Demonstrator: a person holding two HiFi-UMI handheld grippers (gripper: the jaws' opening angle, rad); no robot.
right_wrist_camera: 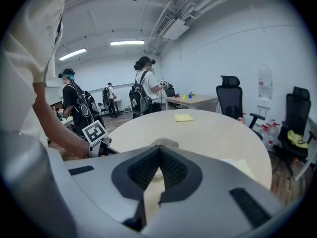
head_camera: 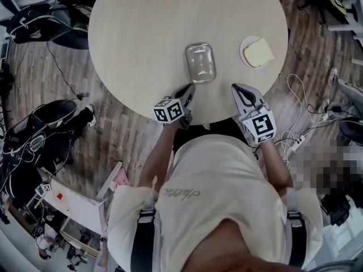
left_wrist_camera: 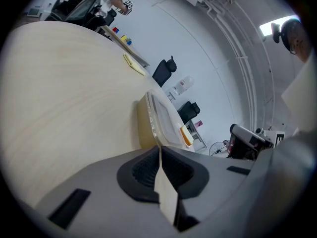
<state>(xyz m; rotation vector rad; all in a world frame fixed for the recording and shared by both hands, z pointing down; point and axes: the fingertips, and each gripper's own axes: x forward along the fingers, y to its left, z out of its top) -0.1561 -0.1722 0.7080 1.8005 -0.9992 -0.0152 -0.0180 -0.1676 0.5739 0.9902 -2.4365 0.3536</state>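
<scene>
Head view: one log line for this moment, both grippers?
left gripper: shut, empty, beside clear container | right gripper: shut, empty, over table edge | plate with yellow slab: apart from both

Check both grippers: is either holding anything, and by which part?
Nothing is held. The left gripper and the right gripper both have their jaws closed together with nothing between them, and both are short of the clear container on the table.
</scene>
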